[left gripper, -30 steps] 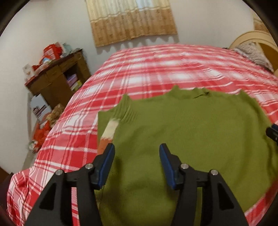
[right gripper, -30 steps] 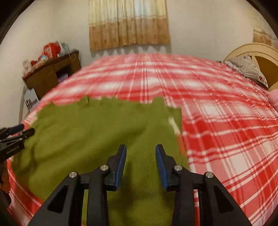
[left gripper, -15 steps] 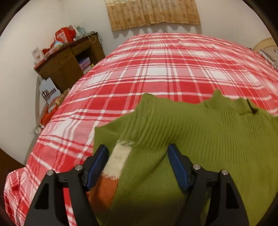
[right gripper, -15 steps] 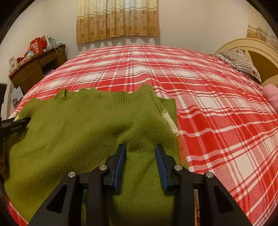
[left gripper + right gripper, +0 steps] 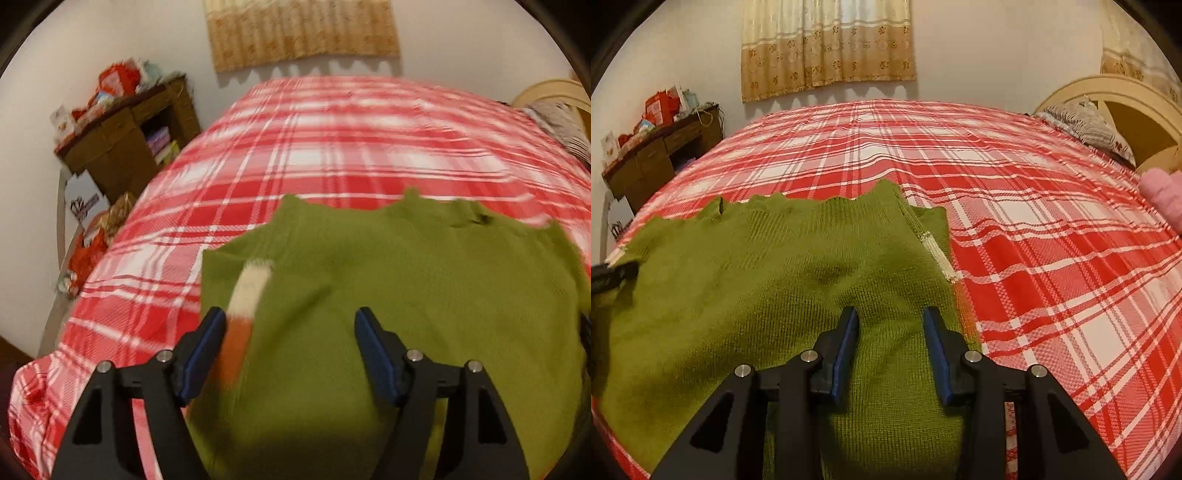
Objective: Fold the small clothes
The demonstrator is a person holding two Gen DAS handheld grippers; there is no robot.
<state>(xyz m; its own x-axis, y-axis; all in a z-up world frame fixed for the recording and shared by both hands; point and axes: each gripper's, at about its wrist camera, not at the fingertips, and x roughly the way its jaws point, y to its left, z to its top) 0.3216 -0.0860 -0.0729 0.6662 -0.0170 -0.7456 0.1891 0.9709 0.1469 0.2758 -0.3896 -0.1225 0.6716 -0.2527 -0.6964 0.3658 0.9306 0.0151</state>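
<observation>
**Folding a green sweater on the bed: sides turned in, cross fold still to come**

Lying flat on the red plaid bedspread (image 5: pixel 1052 258), the green sweater (image 5: pixel 768 295) sits at the near edge of the bed, with its scalloped hem toward the curtain (image 5: pixel 827 44) on the far wall. Both sleeves look already turned in over the body: a white and orange cuff (image 5: pixel 247 295) shows on the sweater's left side, and a pale strip of ribbing on its right edge. My reading is that the lengthwise folds are done, while the fold across the body, and any tidying after it, are still left.

The left gripper (image 5: pixel 288 350) has just been opening and now stands wide over the sweater's left part, one finger beside the cuff; its pads do not press on the knit, so it holds nothing. The right gripper (image 5: pixel 890 343) stands partly open over the sweater's right part, green knit showing between the pads without being pinched.

As for containers, the only one is the wooden cabinet (image 5: pixel 122 144) to the left of the bed: its open shelf holds what look like stacked books or boxes, too blurred to name, and red packages crowd its top.
</observation>
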